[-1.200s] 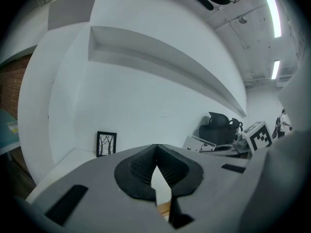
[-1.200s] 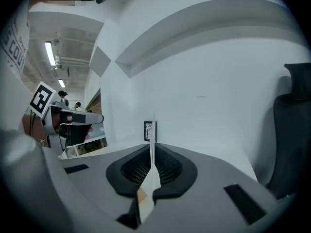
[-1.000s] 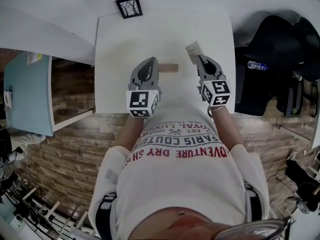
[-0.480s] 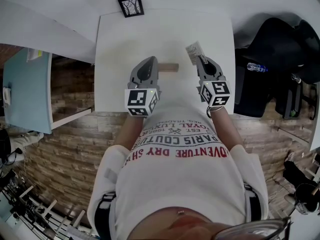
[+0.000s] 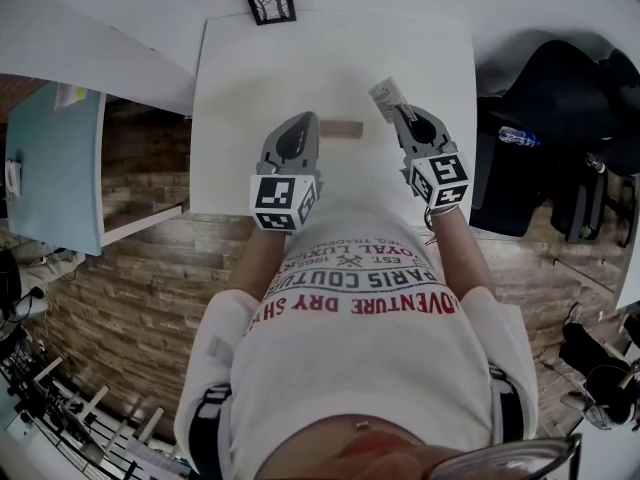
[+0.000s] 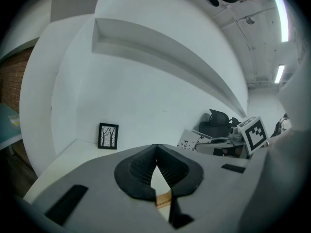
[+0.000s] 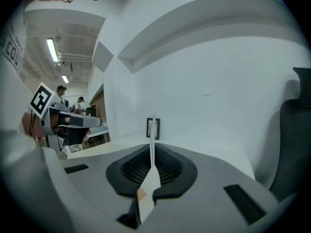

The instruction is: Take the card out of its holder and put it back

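Note:
A small wooden holder (image 5: pixel 345 130) lies on the white table (image 5: pixel 250 88). Its left end sits under my left gripper (image 5: pixel 304 121), whose jaws are closed at the tips. In the left gripper view the wood (image 6: pixel 163 198) shows through the gap behind those tips. My right gripper (image 5: pixel 400 116) is shut on the white printed card (image 5: pixel 386 98), lifted clear just to the right of the holder. The right gripper view shows the card (image 7: pixel 153 149) edge-on between the pads. From the left gripper view the card (image 6: pixel 194 141) stands tilted at right.
A small black picture frame (image 5: pixel 270 2) stands at the table's far edge. A black chair with bags (image 5: pixel 560 78) and a water bottle (image 5: pixel 515 134) are to the right. A light blue tabletop (image 5: pixel 50 178) is at left. A brick-pattern floor lies below.
My right gripper has turned a little with the card, bringing it slightly nearer the holder. The left gripper has stayed where it was.

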Available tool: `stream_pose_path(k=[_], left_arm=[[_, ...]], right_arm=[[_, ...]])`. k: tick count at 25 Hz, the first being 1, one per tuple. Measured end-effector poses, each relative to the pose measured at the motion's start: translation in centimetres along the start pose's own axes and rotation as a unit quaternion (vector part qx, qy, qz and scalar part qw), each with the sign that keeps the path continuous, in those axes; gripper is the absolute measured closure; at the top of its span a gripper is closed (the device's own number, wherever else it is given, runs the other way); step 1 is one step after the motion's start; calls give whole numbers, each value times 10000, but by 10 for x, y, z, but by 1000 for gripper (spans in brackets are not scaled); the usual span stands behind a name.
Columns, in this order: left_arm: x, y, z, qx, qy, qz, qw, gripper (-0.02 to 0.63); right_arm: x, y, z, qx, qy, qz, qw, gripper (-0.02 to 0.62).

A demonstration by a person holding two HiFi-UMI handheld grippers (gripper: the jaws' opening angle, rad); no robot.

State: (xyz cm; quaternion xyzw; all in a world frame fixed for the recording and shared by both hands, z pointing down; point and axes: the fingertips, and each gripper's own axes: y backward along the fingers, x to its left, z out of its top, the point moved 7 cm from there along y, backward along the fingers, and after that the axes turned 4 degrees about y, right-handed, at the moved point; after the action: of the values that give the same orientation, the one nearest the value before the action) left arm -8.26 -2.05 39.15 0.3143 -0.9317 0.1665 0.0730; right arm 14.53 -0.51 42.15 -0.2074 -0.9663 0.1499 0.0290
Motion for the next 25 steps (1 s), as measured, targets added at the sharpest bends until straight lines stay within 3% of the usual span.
stream_pose_path(k=[4,7,11,17,25], left_arm=[[6,3,-9,115,28,93,9999,580],[17,7,-15,170,93,248,9995,580],[22,14,-26,315,131,384,9987,580],[24,18,-35,398,116,506,9979,580],[26,23,-46,500,232,727,9958,580]], right_arm=[[3,-15,2,50,424,674,9968,561],[8,-31,5,124,706,1410,9874,561],[13,-45,2,419,934,2069,9730,561],[28,-60,0,399,1162,3146,9412,561],[35,-74,-5,437,1481,3940,9061,561]])
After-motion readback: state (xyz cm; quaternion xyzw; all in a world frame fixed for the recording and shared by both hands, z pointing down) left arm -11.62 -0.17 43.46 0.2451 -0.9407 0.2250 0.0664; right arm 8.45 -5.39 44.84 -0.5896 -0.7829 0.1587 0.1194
